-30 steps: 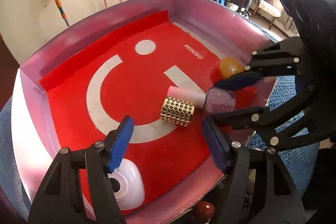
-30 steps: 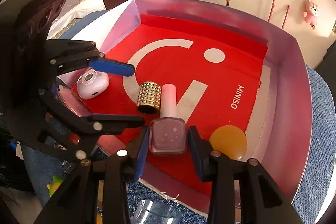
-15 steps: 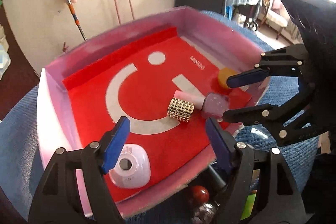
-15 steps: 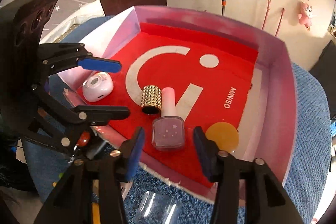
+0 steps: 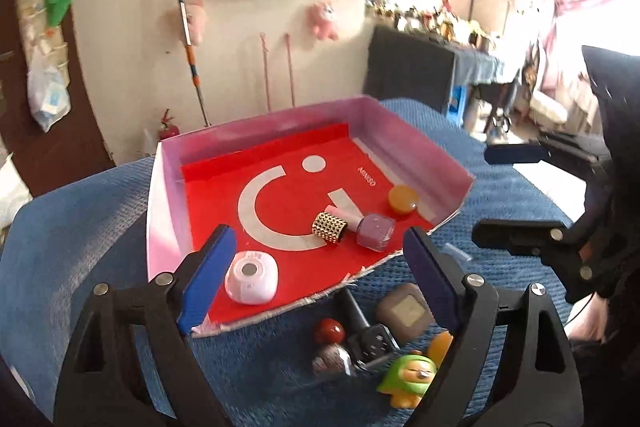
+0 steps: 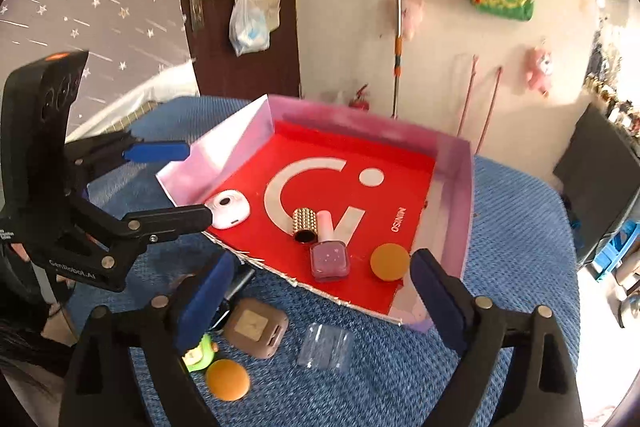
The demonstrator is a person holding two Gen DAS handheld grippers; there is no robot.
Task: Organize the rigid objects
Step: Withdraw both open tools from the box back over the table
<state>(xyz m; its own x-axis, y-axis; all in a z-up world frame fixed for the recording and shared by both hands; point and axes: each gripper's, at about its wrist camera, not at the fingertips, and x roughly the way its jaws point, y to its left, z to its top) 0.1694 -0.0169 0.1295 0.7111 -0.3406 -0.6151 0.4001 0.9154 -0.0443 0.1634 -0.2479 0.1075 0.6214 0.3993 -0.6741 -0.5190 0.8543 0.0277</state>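
A red tray [image 5: 260, 131] with pink walls lies on a blue cloth. In it are a white round device [image 5: 250, 277], a gold studded cylinder [image 5: 330, 231], a pink nail polish bottle [image 6: 329, 259] lying flat and an orange disc [image 6: 390, 262]. My left gripper [image 5: 316, 239] hangs back above the tray's near edge, its jaws opening with nothing between them. My right gripper [image 6: 324, 259] also hovers short of the tray, its jaws opening, pads clear of the bottle. Each gripper shows at the side of the other's view.
Loose items lie on the cloth [image 5: 80, 227] before the tray: a brown square device [image 6: 256, 327], a red ball [image 5: 329, 331], a black die [image 5: 374, 343], a green toy figure [image 5: 408, 375], a second orange disc [image 6: 228, 379] and a clear plastic piece [image 6: 326, 345].
The right gripper let go of the nail polish bottle, which stays in the tray. Both grippers pulled back and up from the tray, and both jaws spread wider.
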